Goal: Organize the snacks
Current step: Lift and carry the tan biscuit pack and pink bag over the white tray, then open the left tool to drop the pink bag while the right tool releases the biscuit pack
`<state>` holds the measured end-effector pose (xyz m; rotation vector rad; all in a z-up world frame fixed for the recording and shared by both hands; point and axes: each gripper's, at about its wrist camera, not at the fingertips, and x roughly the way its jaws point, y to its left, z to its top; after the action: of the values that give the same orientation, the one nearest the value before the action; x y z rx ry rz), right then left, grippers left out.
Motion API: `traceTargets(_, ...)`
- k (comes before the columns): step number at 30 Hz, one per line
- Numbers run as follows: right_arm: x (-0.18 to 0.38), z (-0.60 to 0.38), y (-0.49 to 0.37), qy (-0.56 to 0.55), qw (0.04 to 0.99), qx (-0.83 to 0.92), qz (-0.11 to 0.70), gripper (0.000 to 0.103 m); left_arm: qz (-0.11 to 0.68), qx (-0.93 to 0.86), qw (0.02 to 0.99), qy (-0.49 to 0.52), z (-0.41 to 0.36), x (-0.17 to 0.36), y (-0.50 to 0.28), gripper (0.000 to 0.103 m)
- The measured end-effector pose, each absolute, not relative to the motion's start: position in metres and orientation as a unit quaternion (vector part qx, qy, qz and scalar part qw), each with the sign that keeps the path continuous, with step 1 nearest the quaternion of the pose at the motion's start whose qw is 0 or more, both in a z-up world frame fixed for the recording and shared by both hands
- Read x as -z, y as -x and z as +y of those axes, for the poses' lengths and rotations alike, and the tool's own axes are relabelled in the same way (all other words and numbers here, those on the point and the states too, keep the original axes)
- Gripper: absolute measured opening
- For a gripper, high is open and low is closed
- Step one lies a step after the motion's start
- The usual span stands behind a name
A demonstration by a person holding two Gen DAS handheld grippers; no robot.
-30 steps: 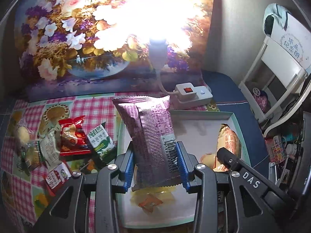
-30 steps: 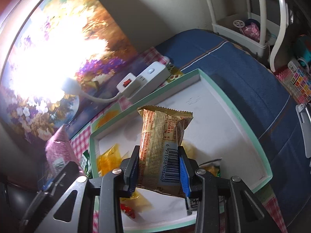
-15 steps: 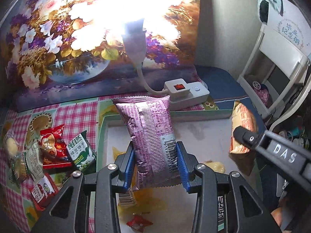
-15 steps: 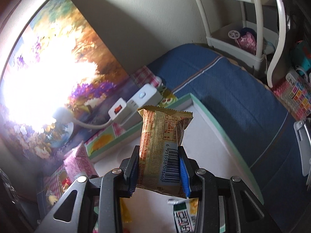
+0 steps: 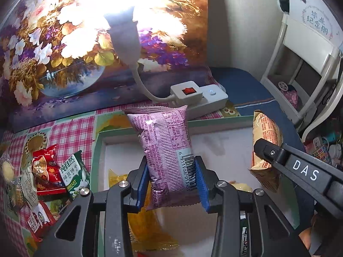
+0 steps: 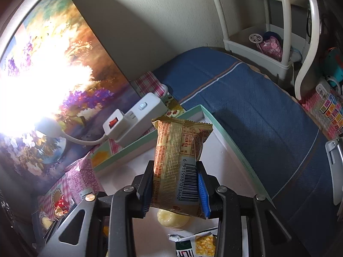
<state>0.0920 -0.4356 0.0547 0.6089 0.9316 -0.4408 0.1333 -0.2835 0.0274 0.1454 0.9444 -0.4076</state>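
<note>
Both claws are mid-delivery over the tray [image 5: 223, 122]; the left claw [image 5: 171, 184] grips a puffy purple snack pack [image 5: 165, 150] upright, and the right claw [image 6: 175, 186] pinches a gold snack pack [image 6: 178, 162] (barcode facing up); next, I judge, each lowers and releases onto bare tray floor; farther left, loose snacks [image 5: 49, 171] wait on the checked table [image 5: 70, 122].

The black plastic arm of the right gripper [image 5: 300, 167] bears white capitals "DAS". A green-and-white foil biscuit packet [image 5: 74, 175] on the checked cloth reads "BISCUIT" beneath Chinese characters. The purple crinkled snack packet [image 5: 166, 150] carries a barcode numbered "6 911988 01345", the last digit hidden. The golden-orange snack packet [image 6: 180, 160] carries the barcode "6 911988 013460".
</note>
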Motion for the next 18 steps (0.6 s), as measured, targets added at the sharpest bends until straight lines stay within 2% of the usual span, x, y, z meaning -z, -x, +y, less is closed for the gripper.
traceTargets(9, -0.0512, -0.4351, -0.0928, -0.288, 0.821, 0.208, 0.448, 0.039, 0.456, 0.189, 0.867, -0.072, -0.2820, -0.0273, -0.1362, 0.044)
traceTargets(12, -0.0511, -0.4345, -0.0934, -0.285, 0.820, 0.209, 0.450, 0.039, 0.454, 0.184, 0.869, -0.073, -0.2799, -0.0288, -0.1371, 0.051)
traceTargets(16, -0.0500, -0.4337, -0.0945, -0.283, 0.818, 0.209, 0.455, 0.039, 0.454, 0.176, 0.870, -0.077, -0.2772, -0.0324, -0.1362, 0.054)
traceTargets(18, -0.0494, -0.4338, -0.0950, -0.283, 0.816, 0.210, 0.457, 0.039, 0.455, 0.169, 0.870, -0.080, -0.2759, -0.0328, -0.1360, 0.063)
